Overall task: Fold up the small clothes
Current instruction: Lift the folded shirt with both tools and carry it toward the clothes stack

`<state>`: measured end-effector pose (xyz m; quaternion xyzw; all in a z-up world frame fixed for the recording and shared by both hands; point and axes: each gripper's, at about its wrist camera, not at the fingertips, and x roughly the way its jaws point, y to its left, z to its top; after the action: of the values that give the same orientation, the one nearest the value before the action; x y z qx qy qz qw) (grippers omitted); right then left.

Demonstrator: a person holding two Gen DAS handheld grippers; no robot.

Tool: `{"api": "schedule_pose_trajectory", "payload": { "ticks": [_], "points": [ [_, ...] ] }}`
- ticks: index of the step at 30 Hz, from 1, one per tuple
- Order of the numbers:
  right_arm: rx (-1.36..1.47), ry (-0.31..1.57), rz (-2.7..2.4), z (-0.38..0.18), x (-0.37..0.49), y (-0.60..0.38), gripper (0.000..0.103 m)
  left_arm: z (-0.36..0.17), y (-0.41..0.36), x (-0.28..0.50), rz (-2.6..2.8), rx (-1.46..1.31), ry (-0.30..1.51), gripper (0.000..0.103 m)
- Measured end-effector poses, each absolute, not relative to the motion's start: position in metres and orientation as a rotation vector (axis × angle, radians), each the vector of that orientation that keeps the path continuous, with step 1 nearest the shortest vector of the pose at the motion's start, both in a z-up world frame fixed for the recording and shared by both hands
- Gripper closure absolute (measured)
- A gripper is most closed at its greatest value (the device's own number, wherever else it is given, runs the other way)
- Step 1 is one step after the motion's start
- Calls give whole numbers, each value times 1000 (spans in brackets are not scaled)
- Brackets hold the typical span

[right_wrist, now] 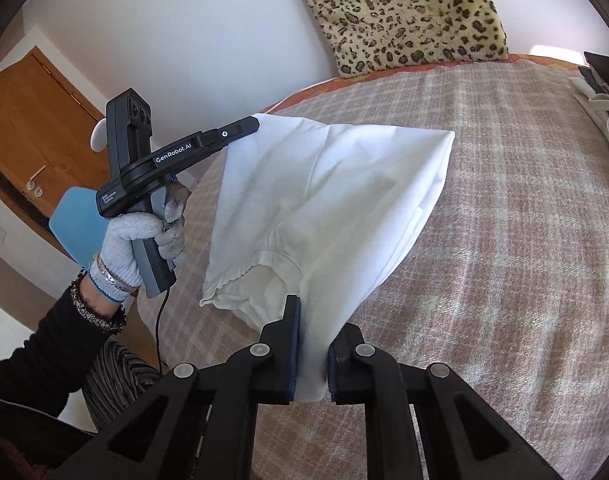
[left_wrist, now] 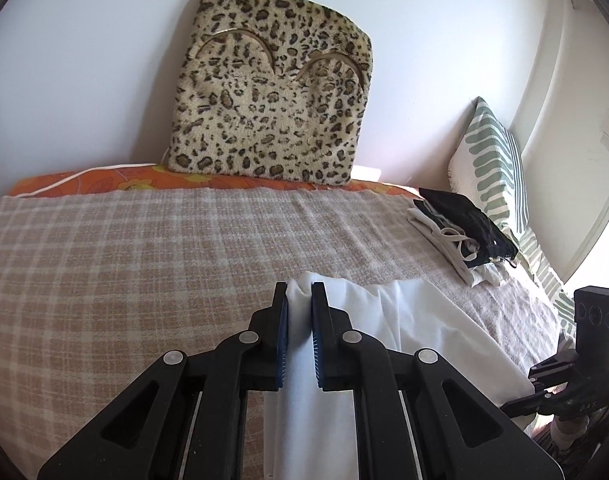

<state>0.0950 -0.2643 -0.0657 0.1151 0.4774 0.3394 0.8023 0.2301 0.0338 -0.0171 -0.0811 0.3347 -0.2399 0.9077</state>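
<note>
A small white garment (right_wrist: 336,200) with a frilled cuff hangs lifted over the plaid blanket (right_wrist: 504,240), stretched between both grippers. My right gripper (right_wrist: 318,320) is shut on its near lower edge, with cloth bunched between the blue pads. My left gripper (right_wrist: 252,122), held by a gloved hand (right_wrist: 136,236), pinches the garment's upper left corner. In the left wrist view the left gripper (left_wrist: 299,288) is shut on a fold of the white garment (left_wrist: 404,320), which trails off to the right. The garment's far right corner still rests on the bed.
A leopard-print cushion (left_wrist: 272,88) leans on the wall behind the bed. A stack of folded dark and light clothes (left_wrist: 460,228) lies at the far right, beside a green-striped pillow (left_wrist: 492,160). A wooden door (right_wrist: 36,120) stands left of the bed.
</note>
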Motion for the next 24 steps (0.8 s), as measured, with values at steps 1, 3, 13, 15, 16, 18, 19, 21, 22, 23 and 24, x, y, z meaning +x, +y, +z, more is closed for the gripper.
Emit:
{"api": "schedule_pose_trajectory", "payload": {
  "ticks": [1,3,13,15,16,18,19,21,22,23,24],
  "points": [
    [241,1017,719,-62,95,-266,94,-15,31,231,-501,-174,686,94],
    [241,1005,711,-56,96,-276,94,-11,24,233,-517,-186,682,94],
    [144,959,606,-30,96,-346,94,14,-45,252,-613,-184,616,94],
    [130,953,574,-24,98,-362,94,22,-65,256,-640,-174,597,94],
    [124,948,559,-21,98,-371,94,26,-76,258,-654,-168,590,94],
    [112,939,527,-16,100,-389,94,33,-96,263,-679,-154,574,94],
    [109,933,510,-14,100,-398,94,36,-106,267,-693,-151,571,94],
    [107,924,480,-8,102,-416,94,42,-125,274,-714,-149,563,94],
    [103,921,463,-6,102,-425,94,45,-134,278,-725,-146,558,94],
    [95,918,449,-3,103,-433,94,47,-144,282,-738,-144,553,94],
    [84,917,433,-1,103,-441,94,50,-153,286,-749,-141,549,94]
  ]
}}
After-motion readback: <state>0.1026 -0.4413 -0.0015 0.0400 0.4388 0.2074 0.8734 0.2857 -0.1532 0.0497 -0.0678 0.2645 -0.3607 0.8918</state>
